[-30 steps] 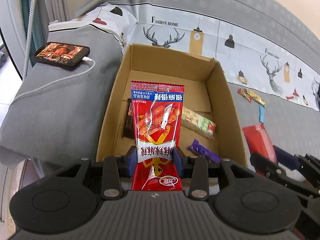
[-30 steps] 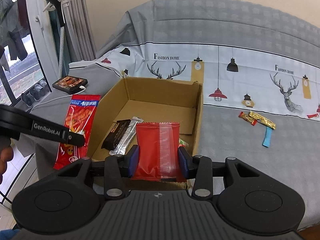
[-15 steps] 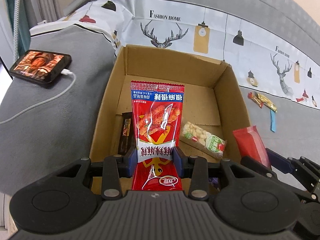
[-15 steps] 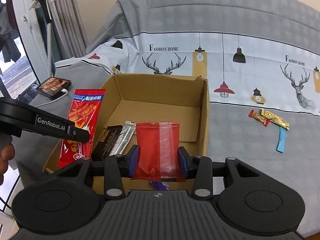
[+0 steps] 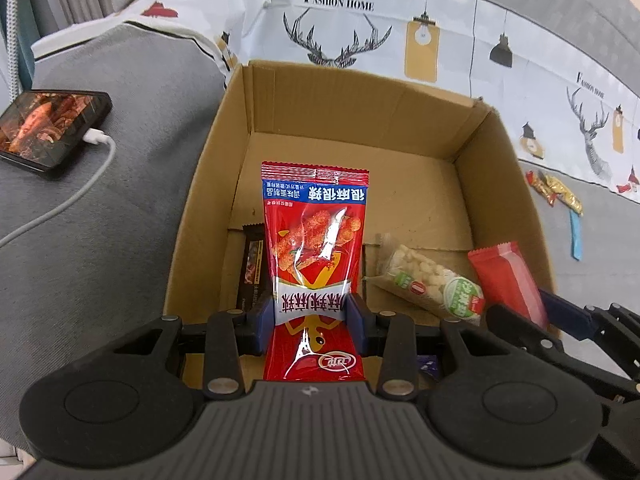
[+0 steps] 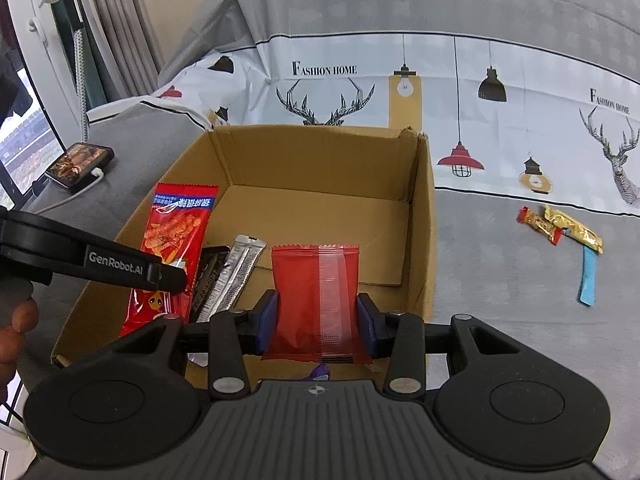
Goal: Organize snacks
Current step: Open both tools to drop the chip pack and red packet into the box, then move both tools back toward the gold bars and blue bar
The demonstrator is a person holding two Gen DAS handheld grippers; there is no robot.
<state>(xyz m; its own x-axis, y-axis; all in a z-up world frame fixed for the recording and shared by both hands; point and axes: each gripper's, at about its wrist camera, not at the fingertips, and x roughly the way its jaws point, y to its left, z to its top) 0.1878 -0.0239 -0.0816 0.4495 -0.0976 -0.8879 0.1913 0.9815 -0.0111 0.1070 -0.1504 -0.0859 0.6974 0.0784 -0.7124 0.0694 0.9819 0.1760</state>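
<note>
Two hand-held grippers, left (image 5: 311, 322) and right (image 6: 316, 322), each clamp one red packet over one box (image 6: 424, 216).

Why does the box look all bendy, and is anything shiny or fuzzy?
Left wrist view: the fisheye lens bows the cardboard box, and light glints on the printed red packet. Right wrist view: the plain red packet looks sharp; the corners go dark.

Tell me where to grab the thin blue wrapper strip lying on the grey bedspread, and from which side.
Pinch the thin blue wrapper strip across its narrow width near the free lower end, coming from above: it lies flat, and its upper end meets the gold-wrapped snack bar.
</note>
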